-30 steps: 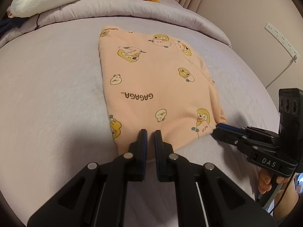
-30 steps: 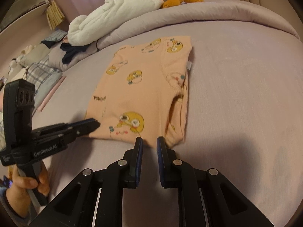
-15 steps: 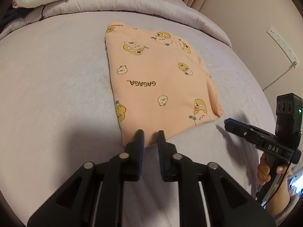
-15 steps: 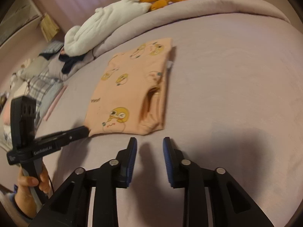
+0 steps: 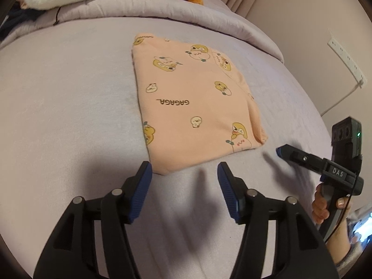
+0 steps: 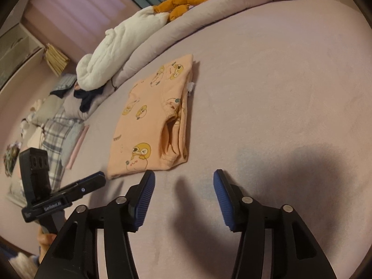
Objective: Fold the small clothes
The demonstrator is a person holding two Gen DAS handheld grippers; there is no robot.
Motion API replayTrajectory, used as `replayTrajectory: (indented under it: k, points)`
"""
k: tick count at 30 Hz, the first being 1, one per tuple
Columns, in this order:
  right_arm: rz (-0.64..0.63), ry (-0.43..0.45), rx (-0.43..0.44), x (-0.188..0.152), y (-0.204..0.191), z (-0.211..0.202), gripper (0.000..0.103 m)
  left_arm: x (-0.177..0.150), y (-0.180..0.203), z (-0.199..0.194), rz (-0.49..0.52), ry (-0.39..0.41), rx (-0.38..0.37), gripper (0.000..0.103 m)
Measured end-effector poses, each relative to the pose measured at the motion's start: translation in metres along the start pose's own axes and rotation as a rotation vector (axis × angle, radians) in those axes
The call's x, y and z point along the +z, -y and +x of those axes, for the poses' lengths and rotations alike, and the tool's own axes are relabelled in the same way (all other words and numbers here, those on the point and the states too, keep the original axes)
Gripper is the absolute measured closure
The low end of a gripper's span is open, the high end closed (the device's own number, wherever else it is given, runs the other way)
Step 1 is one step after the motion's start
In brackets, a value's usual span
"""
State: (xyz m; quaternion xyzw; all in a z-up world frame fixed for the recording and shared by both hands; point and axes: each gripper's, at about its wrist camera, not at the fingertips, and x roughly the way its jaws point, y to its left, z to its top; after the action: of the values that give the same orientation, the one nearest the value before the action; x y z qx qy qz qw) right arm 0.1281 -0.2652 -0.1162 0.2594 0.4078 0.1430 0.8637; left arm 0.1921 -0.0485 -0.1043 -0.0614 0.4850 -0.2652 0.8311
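Note:
A small peach garment with yellow cartoon prints (image 5: 197,107) lies folded into a flat rectangle on the lilac bedspread (image 5: 69,107). My left gripper (image 5: 183,172) hovers just short of its near edge; the jaws are opening and nothing is between them. In the right wrist view the same garment (image 6: 151,125) lies ahead and left of my right gripper (image 6: 183,176), whose jaws are also opening and hold nothing. Each gripper shows in the other's view: the right one (image 5: 282,151) beside the garment's near right corner, the left one (image 6: 100,177) at its near left corner.
A rolled lilac duvet (image 5: 144,7) runs along the far side, with a white garment (image 6: 121,46) and an orange plush toy (image 6: 183,2) on it. Plaid and dark clothes (image 6: 58,130) are piled at the left. A wall power strip (image 5: 346,58) is at the right.
Both grippers let go of the garment's near edge, opened, and drew back a little. The garment now lies flat and free on the bed.

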Motion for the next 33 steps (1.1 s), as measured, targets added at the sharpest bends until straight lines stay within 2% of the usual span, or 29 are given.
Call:
replayTrajectory:
  k: [3,6,11,14,17,21,26,28,29,33]
  points:
    - [0.02,-0.002,0.02,0.0,0.001,0.001,0.039,0.001,-0.009,0.003,-0.052,-0.021,-0.039,0.044]
    - [0.016,0.001,0.018,0.0,-0.002,0.001,0.038,0.002,-0.016,0.004,-0.104,-0.033,-0.088,0.043]
    - [0.043,-0.003,0.046,0.005,-0.001,0.001,0.036,0.007,-0.03,0.001,-0.229,-0.021,-0.175,0.017]
    - [0.101,-0.012,0.07,0.011,0.005,0.004,0.026,0.013,-0.041,-0.003,-0.303,-0.002,-0.21,0.01]
    - [0.174,-0.02,0.122,0.018,0.011,0.007,0.022,0.019,-0.055,-0.003,-0.389,0.006,-0.239,0.002]
    - [0.227,-0.019,0.157,0.031,0.011,0.013,0.016,0.028,-0.066,0.001,-0.476,-0.001,-0.272,0.001]
    - [0.162,-0.001,0.097,0.049,-0.005,0.017,0.009,0.041,-0.063,0.003,-0.444,-0.01,-0.239,0.0]
    - [0.147,-0.024,0.085,0.054,-0.006,0.022,0.005,0.047,-0.065,0.008,-0.433,-0.019,-0.24,0.0]
    - [0.15,-0.037,0.082,0.057,-0.005,0.025,0.002,0.049,-0.067,0.011,-0.437,-0.027,-0.249,0.0]
    - [0.181,-0.053,0.095,0.067,0.002,0.034,0.001,0.057,-0.076,0.019,-0.443,-0.061,-0.296,0.0]
